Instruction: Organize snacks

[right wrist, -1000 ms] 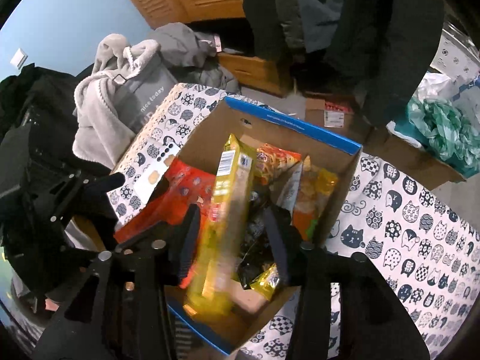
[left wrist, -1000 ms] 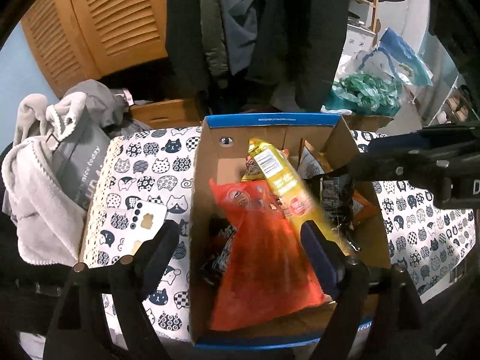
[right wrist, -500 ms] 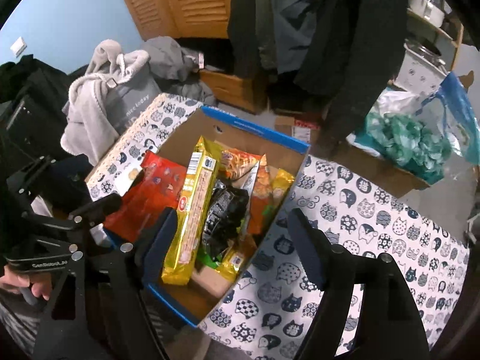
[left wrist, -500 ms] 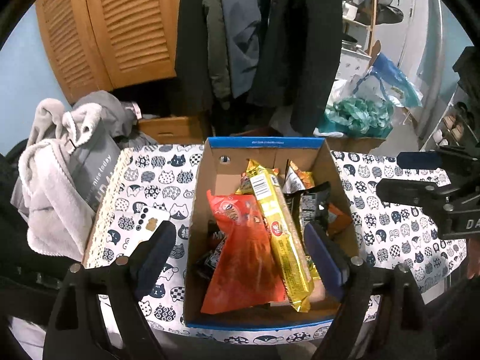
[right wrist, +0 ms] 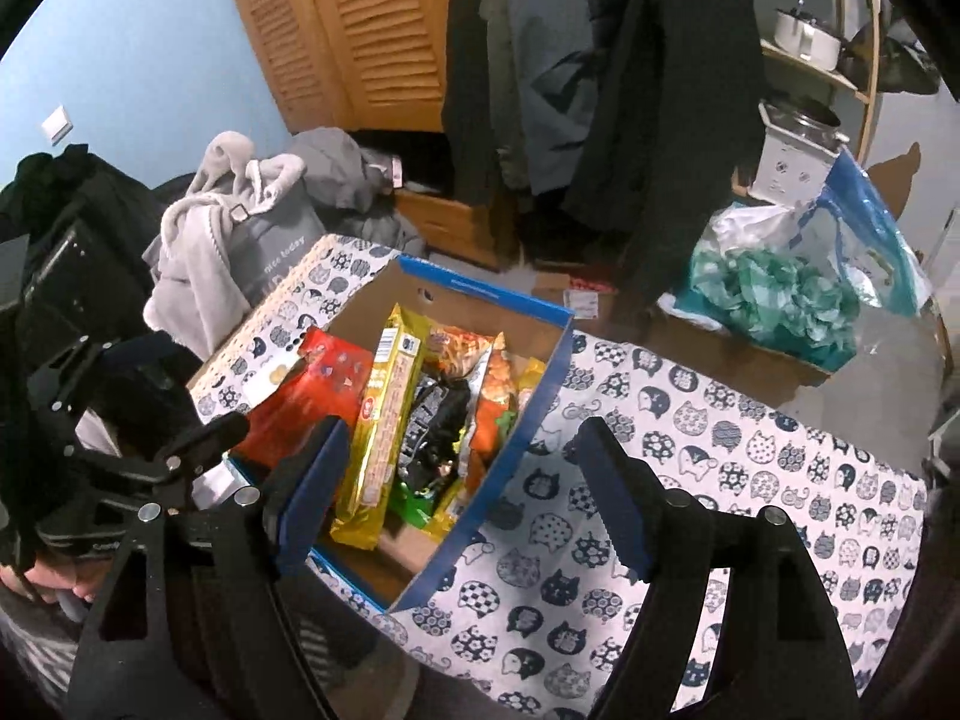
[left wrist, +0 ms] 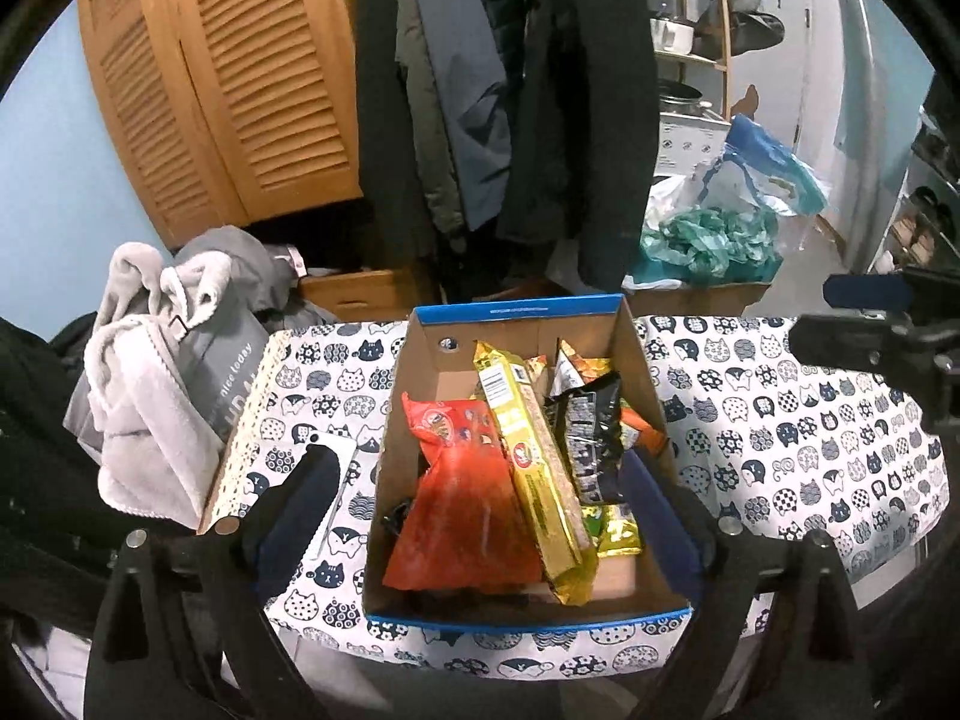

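A blue-rimmed cardboard box (left wrist: 516,307) sits on the cat-print table (left wrist: 810,420). It holds a long yellow packet (left wrist: 534,468), a red-orange bag (left wrist: 465,492), a black packet (left wrist: 591,432) and other snacks. My left gripper (left wrist: 474,522) is open and empty, held back above the box's near edge. My right gripper (right wrist: 462,492) is open and empty, above the box's (right wrist: 480,291) near right corner. The yellow packet (right wrist: 384,420) lies inside next to the red bag (right wrist: 312,396).
A white phone (left wrist: 333,480) lies on the table left of the box. Grey clothes (left wrist: 150,384) are piled at the table's left end. Coats hang behind, by wooden louvre doors (left wrist: 240,90). A box of teal plastic (right wrist: 774,294) stands on the floor at the right.
My right gripper has let go of the yellow packet, which now lies in the box, and opened wide. Both grippers have pulled back and up from the box.
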A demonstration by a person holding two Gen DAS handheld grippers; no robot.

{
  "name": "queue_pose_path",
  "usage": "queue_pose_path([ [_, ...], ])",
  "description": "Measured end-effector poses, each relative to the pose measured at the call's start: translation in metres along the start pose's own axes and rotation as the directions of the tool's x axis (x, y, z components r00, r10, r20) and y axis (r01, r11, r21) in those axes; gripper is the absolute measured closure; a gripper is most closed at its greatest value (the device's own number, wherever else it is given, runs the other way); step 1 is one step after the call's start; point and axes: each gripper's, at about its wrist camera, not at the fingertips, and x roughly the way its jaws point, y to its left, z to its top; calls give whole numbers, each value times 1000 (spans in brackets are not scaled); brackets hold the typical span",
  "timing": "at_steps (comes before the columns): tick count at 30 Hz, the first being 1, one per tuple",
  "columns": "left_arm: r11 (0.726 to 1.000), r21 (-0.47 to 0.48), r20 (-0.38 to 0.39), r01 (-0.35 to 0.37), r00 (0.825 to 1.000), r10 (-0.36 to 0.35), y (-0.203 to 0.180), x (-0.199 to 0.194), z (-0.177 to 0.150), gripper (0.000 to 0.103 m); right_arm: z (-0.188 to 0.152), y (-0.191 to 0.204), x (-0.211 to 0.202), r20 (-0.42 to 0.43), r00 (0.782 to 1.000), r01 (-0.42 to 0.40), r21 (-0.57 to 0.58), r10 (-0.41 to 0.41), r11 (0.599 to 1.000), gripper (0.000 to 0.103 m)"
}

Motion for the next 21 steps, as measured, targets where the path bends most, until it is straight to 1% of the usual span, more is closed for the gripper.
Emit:
queue_pose_path([
  [1, 1000, 4, 4, -2, 1000, 2, -3, -3, -1, 3, -2, -1, -2, 3, 1000, 0, 0, 0, 1000, 26],
  [11, 1000, 18, 50, -24, 998, 24, -22, -30, -6, 3, -19, -14, -19, 24, 1000, 2, 7, -2, 1000, 26],
  [16, 1000, 9, 53, -15, 999, 14, -27, -36, -7, 3, -24, -19, -24, 29, 1000, 4, 16, -5, 1000, 26],
  [21, 1000, 10, 59, -24, 998, 23, -34, -40, -8, 2, -30, -26, -28, 35, 999, 17, 21, -18, 1000, 26],
])
